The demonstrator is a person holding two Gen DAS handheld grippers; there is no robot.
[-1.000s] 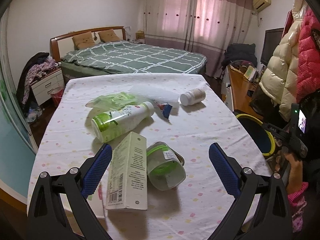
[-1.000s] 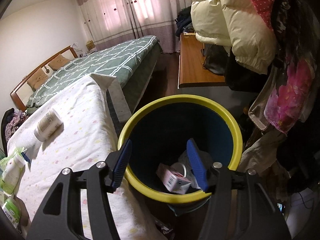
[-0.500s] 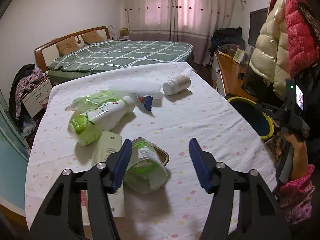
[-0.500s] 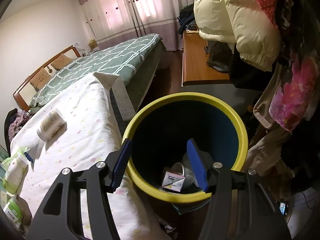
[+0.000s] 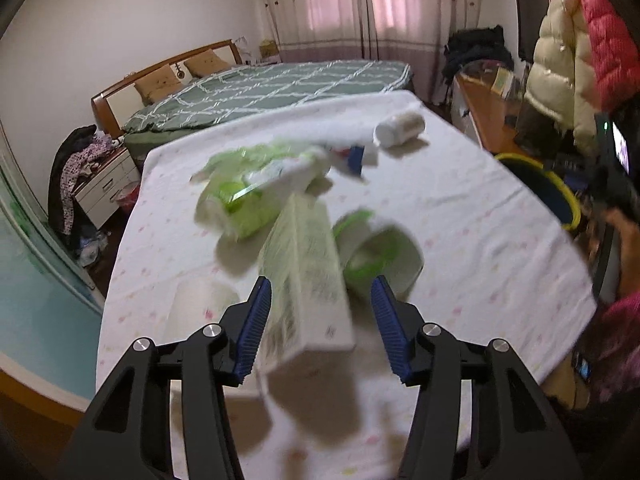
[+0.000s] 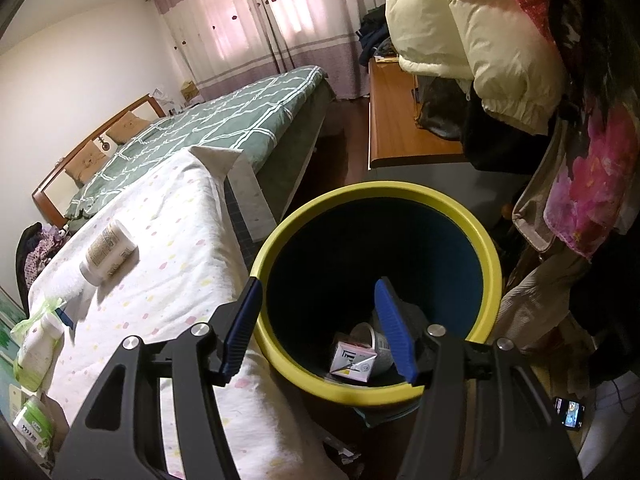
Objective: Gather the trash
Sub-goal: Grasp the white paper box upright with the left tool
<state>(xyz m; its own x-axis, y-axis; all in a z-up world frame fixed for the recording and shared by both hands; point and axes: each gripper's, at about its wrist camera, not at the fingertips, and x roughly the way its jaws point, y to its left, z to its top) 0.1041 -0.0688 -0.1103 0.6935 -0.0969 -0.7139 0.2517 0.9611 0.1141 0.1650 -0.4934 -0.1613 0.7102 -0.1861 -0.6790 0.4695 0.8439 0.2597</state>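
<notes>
The left gripper (image 5: 320, 312) has just been closing, and a tall white carton (image 5: 308, 280) now stands between its 2 blue pads; the left pad (image 5: 254, 328) lies against the carton's printed side, while a narrow gap shows at the right pad, so whether the carton is truly clamped I cannot tell; the view is blurred; the carton tilts toward 11 o'clock over the white spotted tablecloth (image 5: 460, 220); just beyond the right pad, at 1 o'clock, a green-rimmed tub (image 5: 380, 256) lies on its side; at 11 o'clock a green-and-white bottle (image 5: 260, 192) lies on a green bag, and far at 1 o'clock a white jar (image 5: 400, 128) rests on its side; the right gripper (image 6: 320, 328) hangs over the yellow-rimmed bin (image 6: 492, 256) beside the table, its jaws parted with nothing between them; a small printed box (image 6: 352, 362) and a cup lie at the bin's bottom, at 12 o'clock from the tips; the white jar (image 6: 108, 252) lies on the cloth at 10 o'clock
</notes>
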